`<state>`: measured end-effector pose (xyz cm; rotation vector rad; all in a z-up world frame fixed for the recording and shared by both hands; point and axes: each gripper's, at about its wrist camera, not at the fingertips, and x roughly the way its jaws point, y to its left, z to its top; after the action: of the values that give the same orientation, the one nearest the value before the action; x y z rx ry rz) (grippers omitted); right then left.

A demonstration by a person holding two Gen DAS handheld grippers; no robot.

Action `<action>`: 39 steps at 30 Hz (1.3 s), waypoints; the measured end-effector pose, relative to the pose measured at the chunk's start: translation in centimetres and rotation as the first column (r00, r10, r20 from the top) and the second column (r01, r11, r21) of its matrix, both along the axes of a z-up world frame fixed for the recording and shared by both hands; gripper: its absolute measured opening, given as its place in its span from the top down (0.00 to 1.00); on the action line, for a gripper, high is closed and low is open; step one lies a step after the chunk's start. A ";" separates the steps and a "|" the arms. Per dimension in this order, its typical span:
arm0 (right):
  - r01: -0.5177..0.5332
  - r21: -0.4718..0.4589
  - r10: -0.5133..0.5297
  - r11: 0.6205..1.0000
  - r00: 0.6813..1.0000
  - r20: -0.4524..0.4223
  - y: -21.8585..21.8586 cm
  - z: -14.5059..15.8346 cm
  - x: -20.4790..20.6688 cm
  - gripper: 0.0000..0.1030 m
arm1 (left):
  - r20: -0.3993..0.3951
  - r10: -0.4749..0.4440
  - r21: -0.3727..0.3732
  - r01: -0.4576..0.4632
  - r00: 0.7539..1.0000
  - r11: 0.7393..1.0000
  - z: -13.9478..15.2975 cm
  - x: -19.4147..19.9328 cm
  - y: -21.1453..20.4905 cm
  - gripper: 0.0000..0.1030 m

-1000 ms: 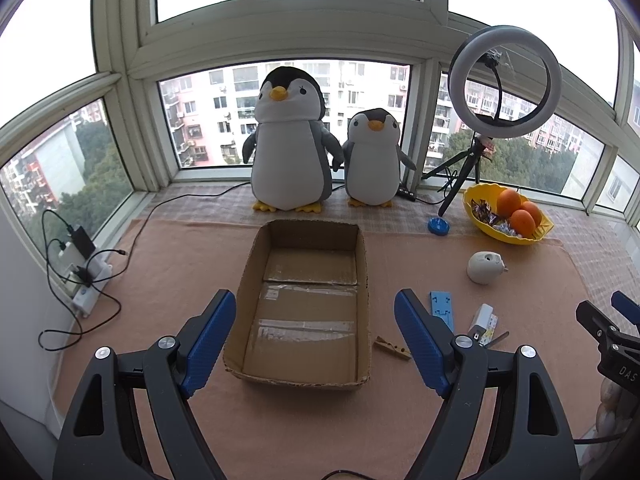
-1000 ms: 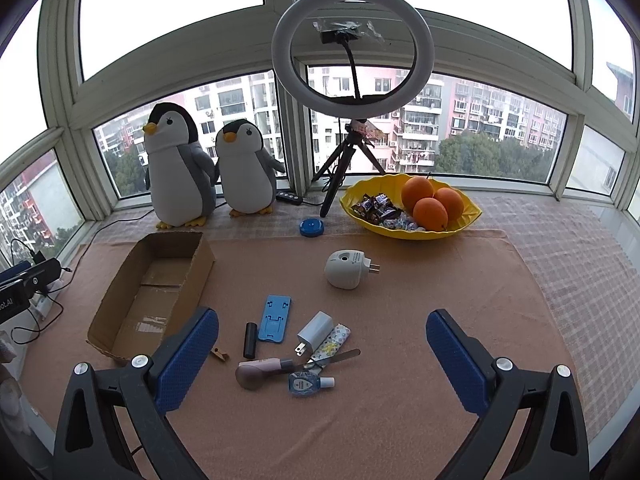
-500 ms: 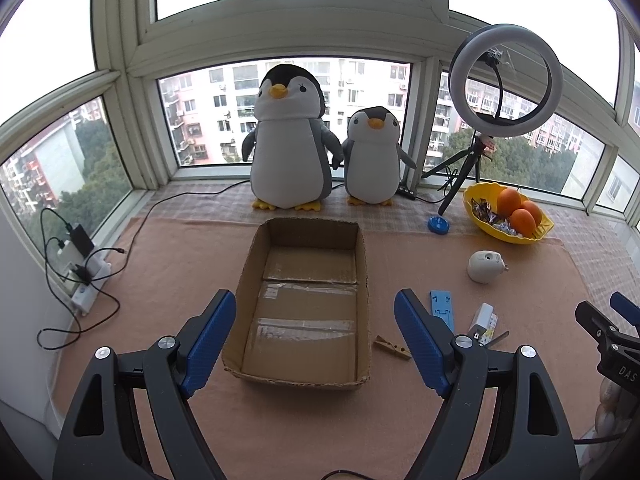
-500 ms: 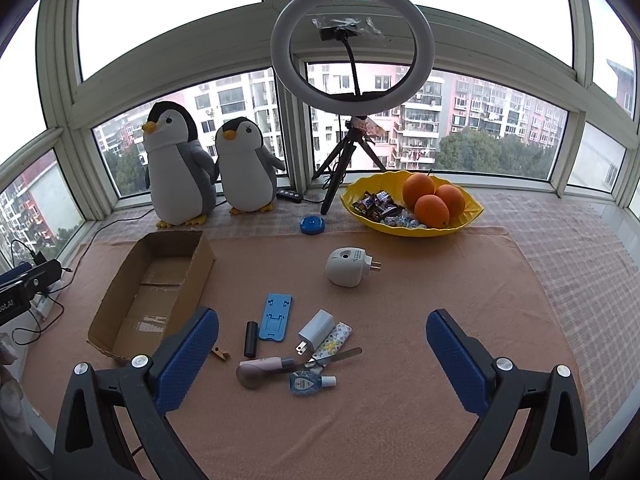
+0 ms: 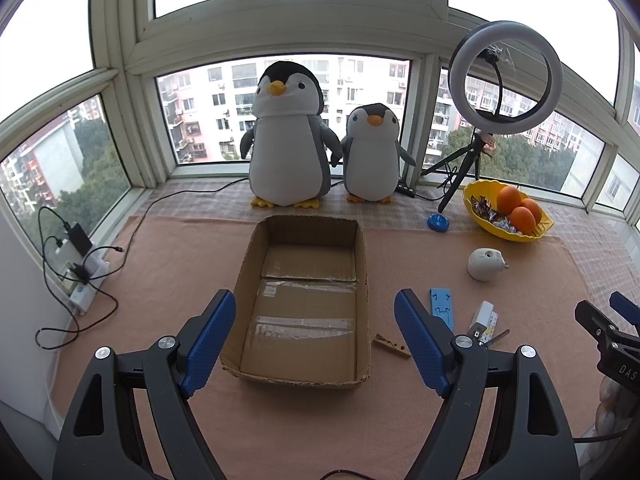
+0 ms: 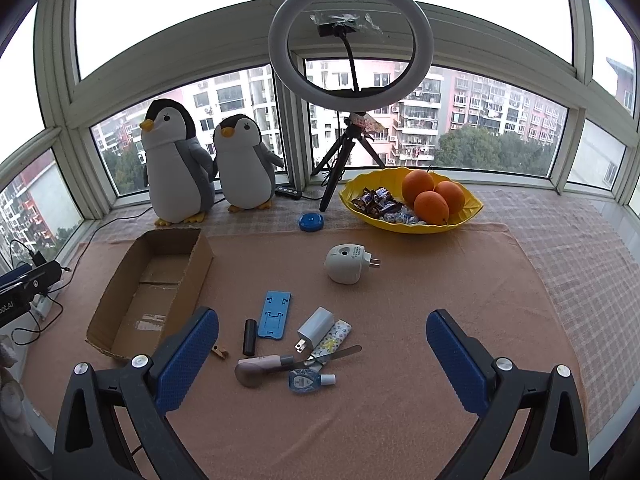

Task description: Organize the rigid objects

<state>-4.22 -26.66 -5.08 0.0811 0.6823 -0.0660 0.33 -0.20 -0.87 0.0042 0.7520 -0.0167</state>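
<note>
An empty open cardboard box (image 5: 304, 304) lies on the peach cloth; it also shows in the right wrist view (image 6: 152, 292). My left gripper (image 5: 316, 340) is open and empty, hovering over the box's near end. My right gripper (image 6: 322, 356) is open and empty above a cluster of small items: a blue phone stand (image 6: 274, 314), a white charger (image 6: 316, 326), a black cylinder (image 6: 249, 337), a pink tool (image 6: 260, 368), a small blue bottle (image 6: 306, 381), a metal file (image 6: 340, 354). A wooden clothespin (image 5: 392, 346) lies right of the box. A white round plug-in device (image 6: 346, 264) sits farther back.
Two plush penguins (image 5: 288, 140) stand behind the box. A ring light on a tripod (image 6: 350, 48) and a yellow bowl of oranges and sweets (image 6: 412, 204) stand at the back right. A blue disc (image 6: 311, 222) lies by the tripod. A power strip with cables (image 5: 80, 272) lies at the left.
</note>
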 end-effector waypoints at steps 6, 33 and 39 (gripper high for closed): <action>0.002 0.000 -0.002 1.000 1.000 -0.002 0.0 -0.1 0.0 0.00 | -0.005 -0.001 0.002 0.001 1.000 1.000 -0.2 0.2 0.0 0.21; -0.012 0.006 0.012 1.000 1.000 -0.020 0.1 -1.0 0.7 0.00 | -0.049 0.017 0.010 -0.016 0.999 1.000 -1.8 1.5 1.0 0.21; -0.015 0.021 0.015 1.000 0.999 -0.040 -0.1 -1.7 1.2 0.00 | -0.114 0.081 0.033 -0.077 0.990 0.996 -4.3 2.3 3.7 0.21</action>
<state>-3.07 -26.75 -6.74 0.0948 0.7235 -0.0462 2.61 3.49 -5.21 0.0006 0.8669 0.0700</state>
